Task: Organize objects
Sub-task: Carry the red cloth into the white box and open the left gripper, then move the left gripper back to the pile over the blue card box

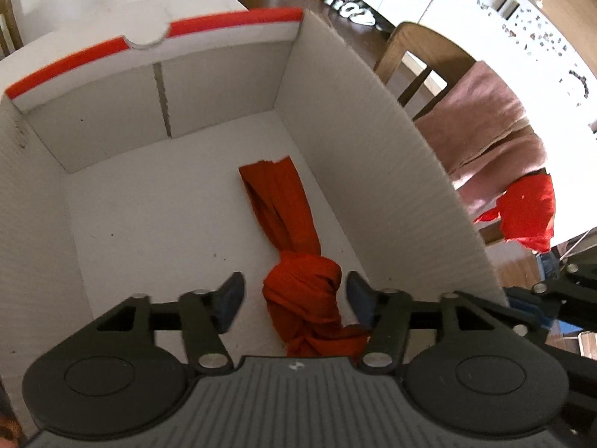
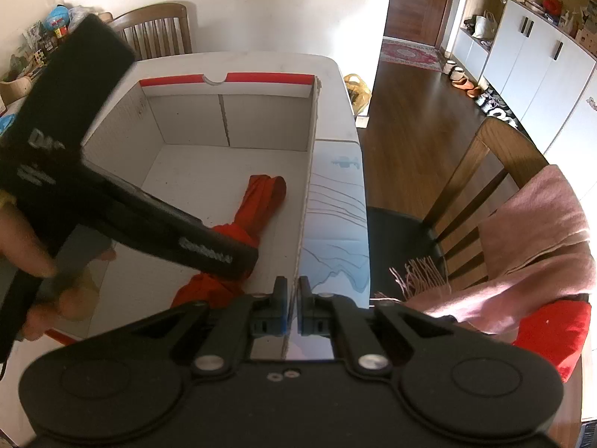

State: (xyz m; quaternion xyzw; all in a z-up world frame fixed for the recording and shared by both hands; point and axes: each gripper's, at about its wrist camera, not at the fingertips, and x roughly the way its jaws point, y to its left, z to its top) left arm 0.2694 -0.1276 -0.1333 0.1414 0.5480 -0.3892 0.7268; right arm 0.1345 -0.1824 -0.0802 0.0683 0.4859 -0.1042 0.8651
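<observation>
White corrugated cardboard box (image 1: 354, 142) fills the frame; its near wall is hidden. A knotted orange-red cloth (image 1: 298, 261) lies on its floor, lower centre, partly hidden. The left gripper (image 1: 294, 298) tilts steeply down, jaws apart astride the knot, holding nothing. The right gripper (image 2: 293, 298) is clamped on the box's right wall.

Red cloth (image 2: 261, 201) partly behind left gripper (image 2: 209, 246)

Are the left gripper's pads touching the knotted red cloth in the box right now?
Apart. The left wrist view shows white box floor between each of the left gripper pads and the red cloth.
</observation>
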